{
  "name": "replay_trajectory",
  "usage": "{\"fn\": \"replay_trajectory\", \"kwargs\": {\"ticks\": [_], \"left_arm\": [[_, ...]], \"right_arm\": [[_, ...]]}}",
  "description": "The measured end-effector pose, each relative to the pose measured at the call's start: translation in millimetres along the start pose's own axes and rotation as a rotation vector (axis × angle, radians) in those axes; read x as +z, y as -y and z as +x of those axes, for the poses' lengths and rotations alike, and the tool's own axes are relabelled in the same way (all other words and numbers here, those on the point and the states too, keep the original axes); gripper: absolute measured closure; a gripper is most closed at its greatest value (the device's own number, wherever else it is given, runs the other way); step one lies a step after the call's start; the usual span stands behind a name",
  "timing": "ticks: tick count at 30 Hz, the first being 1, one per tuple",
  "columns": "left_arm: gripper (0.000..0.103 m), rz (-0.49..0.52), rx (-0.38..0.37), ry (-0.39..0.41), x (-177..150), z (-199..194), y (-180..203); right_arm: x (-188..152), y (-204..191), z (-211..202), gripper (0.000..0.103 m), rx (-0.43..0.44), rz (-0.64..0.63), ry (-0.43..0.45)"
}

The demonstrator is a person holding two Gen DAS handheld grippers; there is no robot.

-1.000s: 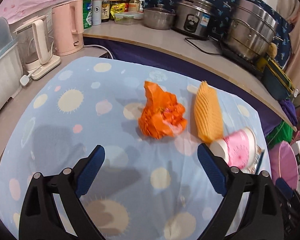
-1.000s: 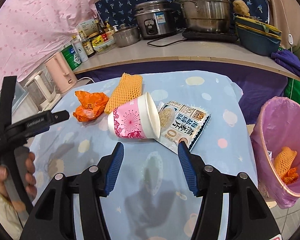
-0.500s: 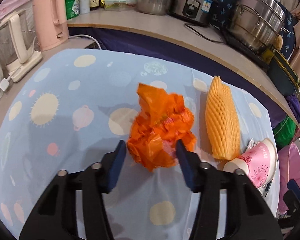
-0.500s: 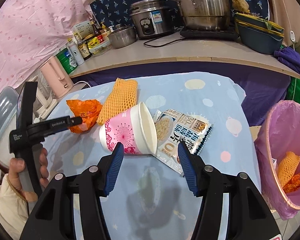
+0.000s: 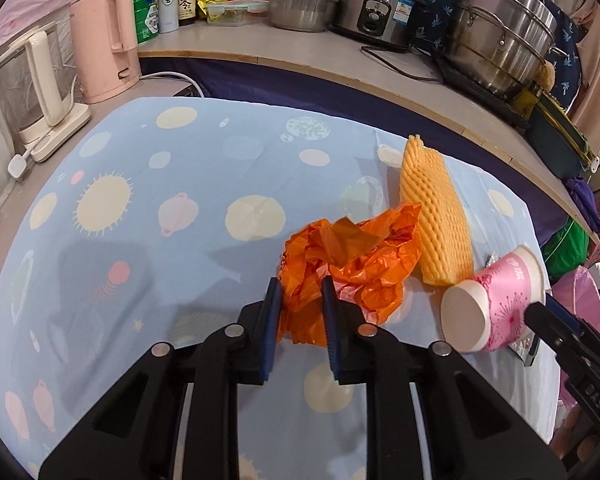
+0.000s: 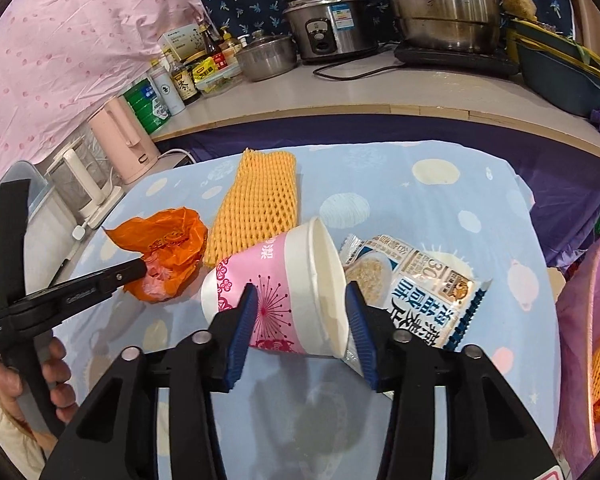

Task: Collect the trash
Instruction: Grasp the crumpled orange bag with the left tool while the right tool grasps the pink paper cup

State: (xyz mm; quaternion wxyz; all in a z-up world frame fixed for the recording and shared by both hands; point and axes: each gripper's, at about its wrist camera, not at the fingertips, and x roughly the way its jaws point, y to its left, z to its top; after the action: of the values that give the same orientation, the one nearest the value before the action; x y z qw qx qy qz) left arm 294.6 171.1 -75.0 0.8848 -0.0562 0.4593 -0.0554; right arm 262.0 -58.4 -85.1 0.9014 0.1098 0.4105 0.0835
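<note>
I am working partway through the clearing: the pink-lined bin (image 6: 580,360) at my right is already holding a piece of yellow mesh and some orange scrap, while four pieces are still lying on the blue spotted cloth of the surface (image 5: 148,248).

Nearest to me, my left gripper (image 5: 300,312) is pinching the near edge of the crumpled orange plastic bag (image 5: 352,260), its jaws drawn close together with a fold of thin, creased film between them. The bag is sitting right of centre on the surface, touching the foam sleeve behind it.

My right gripper (image 6: 300,320) is straddling the pink-and-white paper cup (image 6: 284,292), which is lying on its side with its mouth towards the bin; the jaws are standing partly open on either side of it, and I cannot tell whether they are pressing it yet.

Just beyond the cup, the flat printed oatmeal sachet (image 6: 416,284) is lying partly under its rim.

Farthest, the yellow foam mesh fruit sleeve (image 6: 256,200) is lying flat, waiting.
</note>
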Motion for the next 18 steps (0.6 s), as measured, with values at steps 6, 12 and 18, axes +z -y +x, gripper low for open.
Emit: {"fn": "replay_trajectory", "kwargs": {"ticks": [6,12,18], "left_arm": [[0.083,0.007,-0.008,-0.002,-12.6,-13.7,3.3],[0.083,0.01,-0.022,-0.006,-25.9,-31.5,11.5],[0.083,0.042,-0.063,-0.005,-46.0,-62.0,29.5]], "right_arm": [[-4.9,-4.0,2.8,0.086,0.029,-0.013,-0.017],[-16.1,-14.5,-25.0,0.098,0.066,-0.024,0.01],[-31.0,-11.6,-69.2,0.099,0.081,-0.004,0.051]]}}
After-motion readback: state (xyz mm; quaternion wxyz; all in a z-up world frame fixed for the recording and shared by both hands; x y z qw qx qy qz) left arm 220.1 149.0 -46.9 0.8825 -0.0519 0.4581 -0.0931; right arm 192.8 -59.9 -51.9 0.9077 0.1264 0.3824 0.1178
